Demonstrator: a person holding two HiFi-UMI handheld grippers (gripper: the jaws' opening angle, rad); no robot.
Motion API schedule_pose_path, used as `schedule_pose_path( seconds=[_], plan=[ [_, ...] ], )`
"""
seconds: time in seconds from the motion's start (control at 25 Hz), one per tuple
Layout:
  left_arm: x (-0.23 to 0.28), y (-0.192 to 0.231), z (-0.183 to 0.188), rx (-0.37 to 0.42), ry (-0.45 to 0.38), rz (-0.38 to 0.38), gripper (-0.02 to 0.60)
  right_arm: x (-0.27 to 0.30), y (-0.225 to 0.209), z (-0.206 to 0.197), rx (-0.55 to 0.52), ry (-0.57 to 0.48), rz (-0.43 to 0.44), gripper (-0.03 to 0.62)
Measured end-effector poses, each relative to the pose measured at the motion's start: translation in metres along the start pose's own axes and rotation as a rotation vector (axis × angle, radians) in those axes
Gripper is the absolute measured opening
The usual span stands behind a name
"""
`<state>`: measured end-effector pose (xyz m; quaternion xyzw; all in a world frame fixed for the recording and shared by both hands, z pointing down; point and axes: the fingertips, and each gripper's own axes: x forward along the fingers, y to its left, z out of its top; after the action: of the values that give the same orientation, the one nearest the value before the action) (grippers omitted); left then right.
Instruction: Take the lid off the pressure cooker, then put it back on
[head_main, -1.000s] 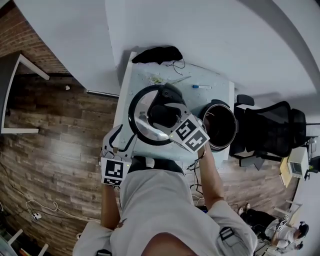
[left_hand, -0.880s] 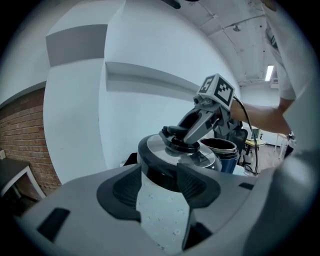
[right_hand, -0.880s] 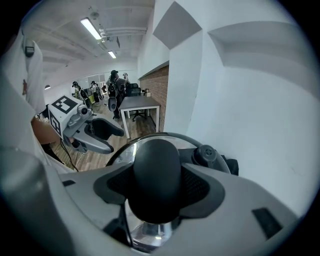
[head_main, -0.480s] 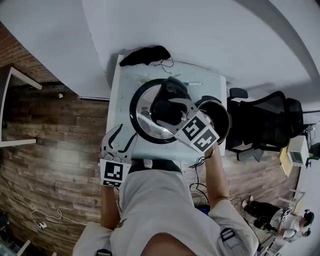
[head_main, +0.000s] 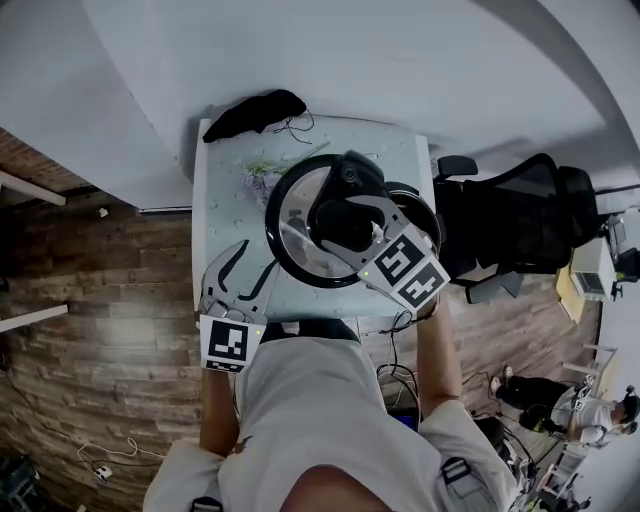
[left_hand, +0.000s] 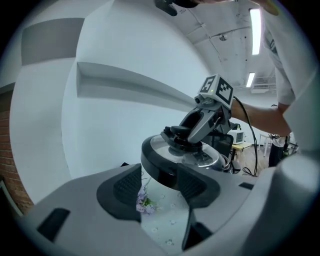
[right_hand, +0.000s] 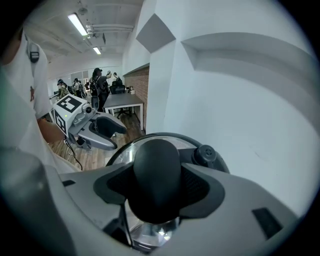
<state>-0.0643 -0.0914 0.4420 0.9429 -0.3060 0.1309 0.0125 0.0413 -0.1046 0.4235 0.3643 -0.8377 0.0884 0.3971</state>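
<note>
The pressure cooker lid (head_main: 295, 225), steel with a black rim, hangs in the air above the table. My right gripper (head_main: 345, 225) is shut on its black handle knob (right_hand: 156, 172), both pads pressing the knob's sides. Only a dark arc of the cooker pot (head_main: 426, 212) shows past the lid's right edge. My left gripper (head_main: 248, 275) is open and empty at the table's front left, short of the lid. Between its jaws, the left gripper view shows the lid (left_hand: 167, 165) and the right gripper (left_hand: 200, 125) on top of it.
A black cloth (head_main: 255, 112) lies at the far left of the white table (head_main: 215, 215), with small purple flowers (head_main: 255, 180) in front of it. A black office chair (head_main: 520, 230) stands right of the table. Cables hang below the front edge. People stand far off (right_hand: 95, 82).
The right gripper has carried the lid rightward and upward; it now covers most of the pot, which showed fully a second ago. The left gripper has drifted in over the table's front left.
</note>
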Motion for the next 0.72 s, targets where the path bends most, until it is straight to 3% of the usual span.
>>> schedule_pose_path(
  seconds=[0.72],
  plan=[
    [0.094,-0.065,0.044,0.049,-0.001,-0.185,0.216,-0.06,-0.052,-0.073,0.148,0.019,-0.111,0.279]
  ],
)
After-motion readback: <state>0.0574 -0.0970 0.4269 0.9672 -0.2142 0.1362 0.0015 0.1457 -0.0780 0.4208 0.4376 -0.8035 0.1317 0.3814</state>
